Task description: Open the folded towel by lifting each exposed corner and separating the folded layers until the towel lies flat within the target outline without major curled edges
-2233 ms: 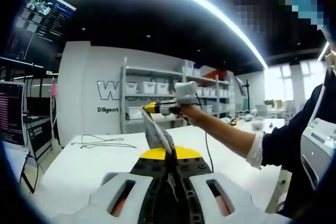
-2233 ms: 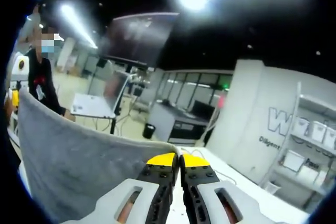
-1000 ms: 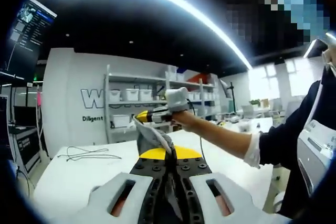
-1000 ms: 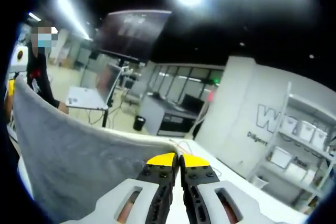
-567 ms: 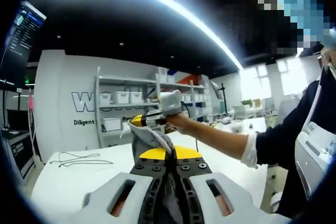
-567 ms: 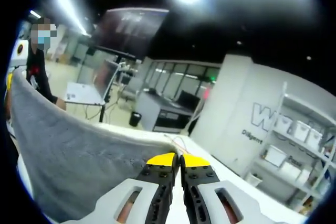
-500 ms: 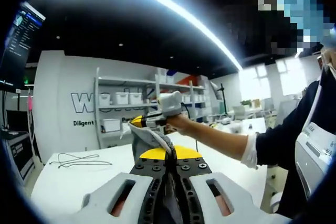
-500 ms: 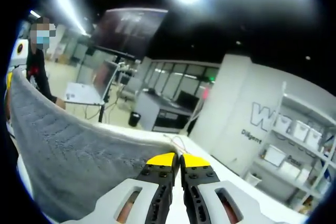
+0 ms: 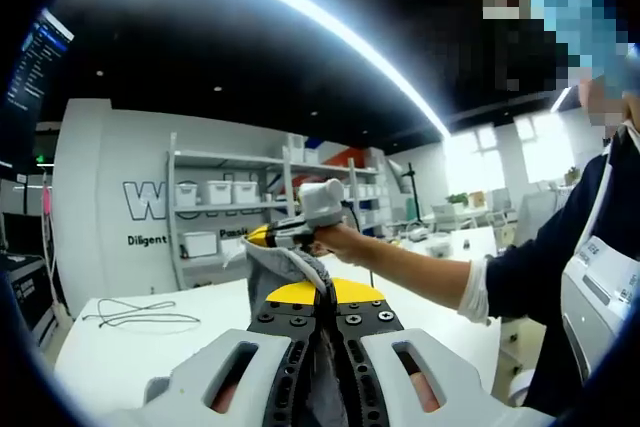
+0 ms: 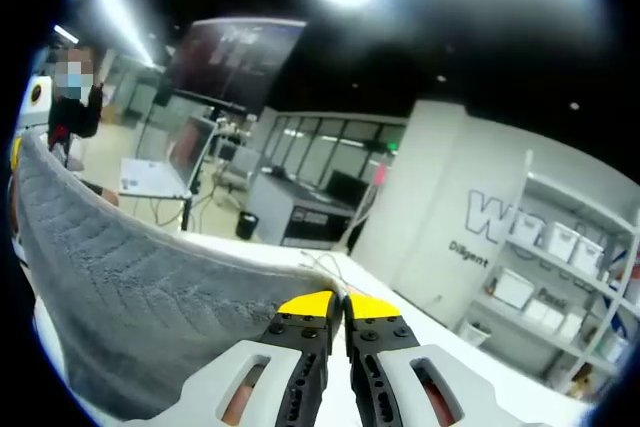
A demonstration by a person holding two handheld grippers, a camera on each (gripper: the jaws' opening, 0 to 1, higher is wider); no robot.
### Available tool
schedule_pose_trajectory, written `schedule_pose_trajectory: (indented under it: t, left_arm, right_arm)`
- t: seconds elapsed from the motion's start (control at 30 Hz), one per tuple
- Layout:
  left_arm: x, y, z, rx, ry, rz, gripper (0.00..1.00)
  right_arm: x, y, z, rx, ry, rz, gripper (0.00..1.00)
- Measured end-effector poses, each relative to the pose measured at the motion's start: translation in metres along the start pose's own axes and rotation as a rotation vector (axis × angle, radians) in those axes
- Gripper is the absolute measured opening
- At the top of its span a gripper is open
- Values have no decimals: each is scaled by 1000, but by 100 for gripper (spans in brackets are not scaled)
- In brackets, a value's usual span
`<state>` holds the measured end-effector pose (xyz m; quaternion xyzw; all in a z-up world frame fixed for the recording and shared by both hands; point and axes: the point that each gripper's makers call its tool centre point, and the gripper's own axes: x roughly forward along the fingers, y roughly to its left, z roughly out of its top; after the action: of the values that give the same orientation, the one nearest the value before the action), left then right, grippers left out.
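My left gripper (image 9: pixel 322 297) has its fingers squeezed shut on the grey towel (image 9: pixel 283 269), and my right gripper (image 10: pixel 334 304) pinches another part of the same towel's edge. I hold the 2 spots up in the air, above the white worktop (image 9: pixel 130 339), so I think the folded layers can fall open. In the right gripper view the cloth hangs wide off to the left. It is not lying flat yet.
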<state>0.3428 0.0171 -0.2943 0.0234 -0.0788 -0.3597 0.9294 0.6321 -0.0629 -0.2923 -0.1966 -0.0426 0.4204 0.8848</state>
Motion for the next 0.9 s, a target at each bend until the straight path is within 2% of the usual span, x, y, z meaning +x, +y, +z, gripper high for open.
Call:
schedule_pose_trajectory:
  t: [0.57, 0.9]
  left_arm:
    - [17, -23, 6, -1, -21, -53, 2]
    - [28, -36, 11, -3, -34, -87, 2]
  right_arm:
    - [-41, -18, -11, -4, 31, -56, 1]
    - [-57, -28, -18, -7, 50, -72, 1]
